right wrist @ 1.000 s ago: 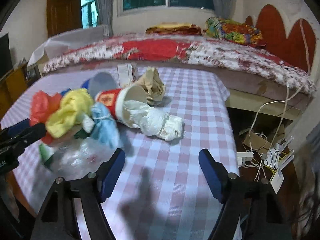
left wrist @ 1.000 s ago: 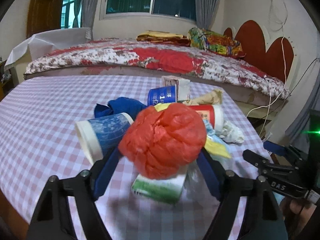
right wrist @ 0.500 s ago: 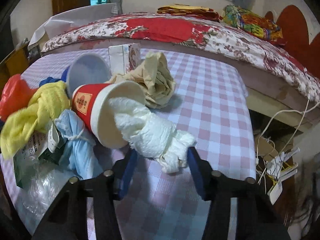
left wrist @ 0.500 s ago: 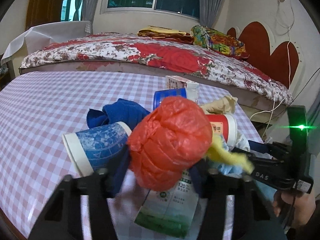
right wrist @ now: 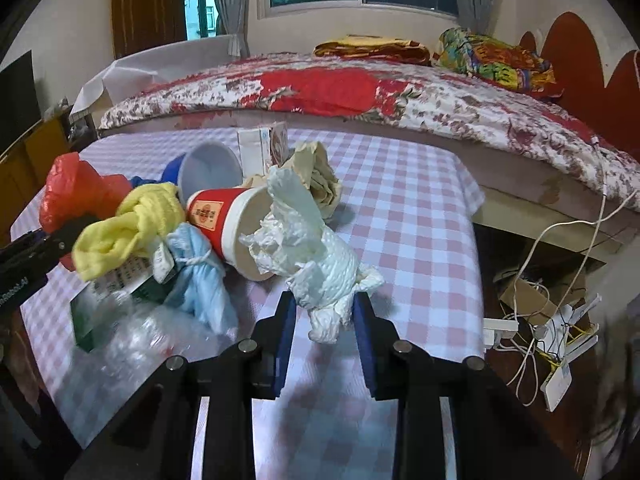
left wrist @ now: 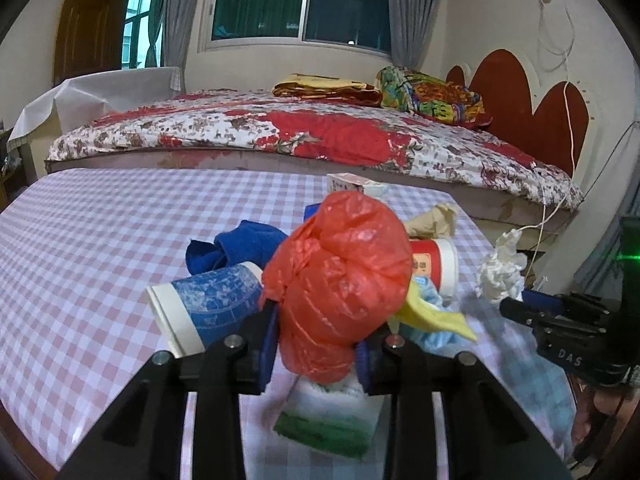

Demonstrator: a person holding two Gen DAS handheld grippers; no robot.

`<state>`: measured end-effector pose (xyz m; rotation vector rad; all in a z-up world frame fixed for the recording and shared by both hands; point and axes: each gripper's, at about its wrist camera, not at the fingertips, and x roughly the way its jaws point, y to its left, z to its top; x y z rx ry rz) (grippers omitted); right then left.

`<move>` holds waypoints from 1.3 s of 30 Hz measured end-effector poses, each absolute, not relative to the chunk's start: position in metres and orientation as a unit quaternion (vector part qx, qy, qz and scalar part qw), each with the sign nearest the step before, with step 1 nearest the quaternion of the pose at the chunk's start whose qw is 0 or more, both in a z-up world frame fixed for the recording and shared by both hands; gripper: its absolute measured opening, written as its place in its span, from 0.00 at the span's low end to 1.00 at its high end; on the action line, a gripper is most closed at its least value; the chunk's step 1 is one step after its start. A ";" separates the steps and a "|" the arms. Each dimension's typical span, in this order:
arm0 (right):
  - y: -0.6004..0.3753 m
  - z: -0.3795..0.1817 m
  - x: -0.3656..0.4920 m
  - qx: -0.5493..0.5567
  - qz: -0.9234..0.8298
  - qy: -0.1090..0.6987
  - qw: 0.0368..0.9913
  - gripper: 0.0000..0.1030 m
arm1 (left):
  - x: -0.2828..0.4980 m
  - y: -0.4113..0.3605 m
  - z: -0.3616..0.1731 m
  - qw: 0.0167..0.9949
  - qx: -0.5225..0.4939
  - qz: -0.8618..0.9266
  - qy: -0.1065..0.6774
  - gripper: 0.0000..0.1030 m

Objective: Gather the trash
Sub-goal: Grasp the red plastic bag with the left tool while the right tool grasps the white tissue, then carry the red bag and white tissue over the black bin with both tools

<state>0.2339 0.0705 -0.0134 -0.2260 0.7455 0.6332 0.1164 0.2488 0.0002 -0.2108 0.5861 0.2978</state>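
Note:
My left gripper is shut on a crumpled red plastic bag, held a little above the checked table. My right gripper is shut on a wad of white tissue paper, lifted just in front of a red paper cup lying on its side. The tissue also shows in the left wrist view, held by the right gripper. Around them lies a heap of trash: a blue paper cup, blue cloth, yellow cloth, light blue cloth, a green carton.
Crumpled brown paper and a small white box lie behind the heap. Clear plastic wrap lies at the table's front left. A bed stands behind the table. Cables and a power strip hang past the table's right edge.
My left gripper has closed on the red bag and lifted it. My right gripper moved in, closed on the white tissue and pulled it up away from the red cup.

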 end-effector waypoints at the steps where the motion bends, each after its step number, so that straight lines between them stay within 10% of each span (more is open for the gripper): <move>1: 0.068 -0.012 0.231 -0.106 0.302 0.356 0.878 0.30 | 0.114 0.247 0.001 0.941 -0.101 0.147 0.287 0.32; 39: -0.172 0.008 0.109 -0.016 0.135 0.352 0.926 0.30 | 0.094 0.035 0.013 0.952 -0.006 -0.065 0.299 0.32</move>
